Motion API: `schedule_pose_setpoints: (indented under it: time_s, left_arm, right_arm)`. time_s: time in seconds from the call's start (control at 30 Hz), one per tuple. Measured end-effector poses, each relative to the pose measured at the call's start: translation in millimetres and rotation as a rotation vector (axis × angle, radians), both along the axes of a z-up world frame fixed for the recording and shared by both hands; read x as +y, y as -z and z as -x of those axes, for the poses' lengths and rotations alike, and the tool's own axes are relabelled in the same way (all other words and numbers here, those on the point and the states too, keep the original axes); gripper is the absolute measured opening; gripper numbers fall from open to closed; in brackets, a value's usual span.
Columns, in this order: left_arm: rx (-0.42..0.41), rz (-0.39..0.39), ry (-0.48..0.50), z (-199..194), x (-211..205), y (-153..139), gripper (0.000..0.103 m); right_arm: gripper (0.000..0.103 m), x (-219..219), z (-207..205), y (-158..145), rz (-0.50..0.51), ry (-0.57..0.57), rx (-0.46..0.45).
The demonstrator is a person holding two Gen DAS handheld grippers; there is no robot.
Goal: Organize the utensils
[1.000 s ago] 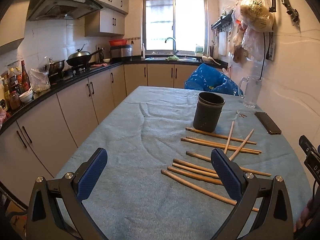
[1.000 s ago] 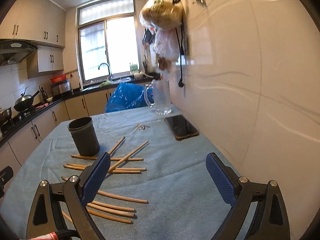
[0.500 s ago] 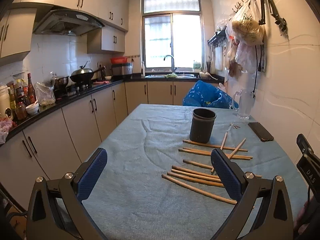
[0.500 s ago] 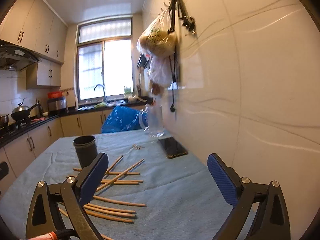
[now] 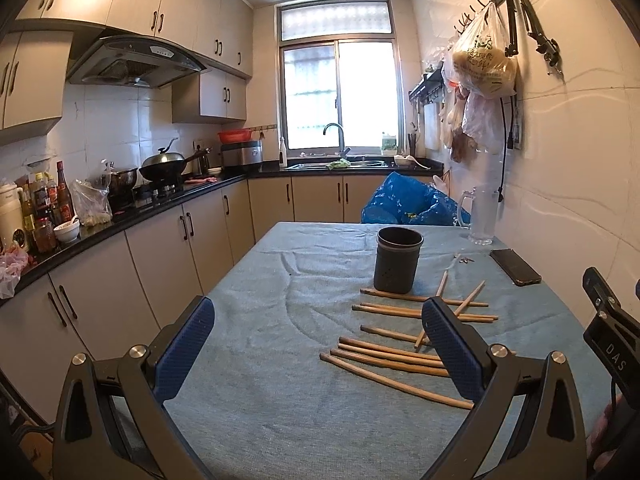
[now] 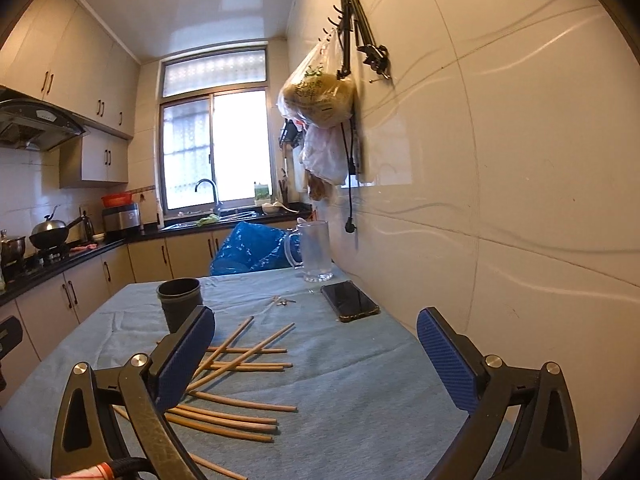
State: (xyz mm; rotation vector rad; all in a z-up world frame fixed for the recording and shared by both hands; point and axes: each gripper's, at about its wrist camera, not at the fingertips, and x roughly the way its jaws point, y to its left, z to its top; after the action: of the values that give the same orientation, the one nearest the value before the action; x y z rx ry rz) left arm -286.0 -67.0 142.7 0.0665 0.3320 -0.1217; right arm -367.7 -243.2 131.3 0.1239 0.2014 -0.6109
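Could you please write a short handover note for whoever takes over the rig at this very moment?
Left gripper: open, empty, raised over the near end of the table.
Right gripper: open, empty, also raised above the table.
Chopsticks: all loose on the blue cloth, some crossing, in front of the dark cup.
Cup: upright; nothing sticks out of it.
Done: nothing yet.
Left: pick up the chopsticks and stand them in the cup.

Home kitchen: range hood [image 5: 132,62], wok [image 5: 164,162], sink faucet [image 5: 334,136].
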Motion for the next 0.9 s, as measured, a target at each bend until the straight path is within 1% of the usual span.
schedule_pose_setpoints:
  time_s: [0.47,0.63,0.9]
  left_arm:
    - [0.016,-0.001,0.018,1.5,-3.5,4.0,0.103]
    - [0.048,0.002,0.055,-1.9,-8.1,9.5,0.103]
    - [0.127,-0.003,0.053,-15.0,-14.8,22.9,0.103]
  right_arm:
    - [0.103,1.4,2.1,-0.2,-0.016,0.0,-0.013]
    - [0.103,0.2,1.2,2.1,-0.028,0.007,-0.006]
    - [0.103,-5.2,-6.9,10.5,-0.059,-0.001,0.021]
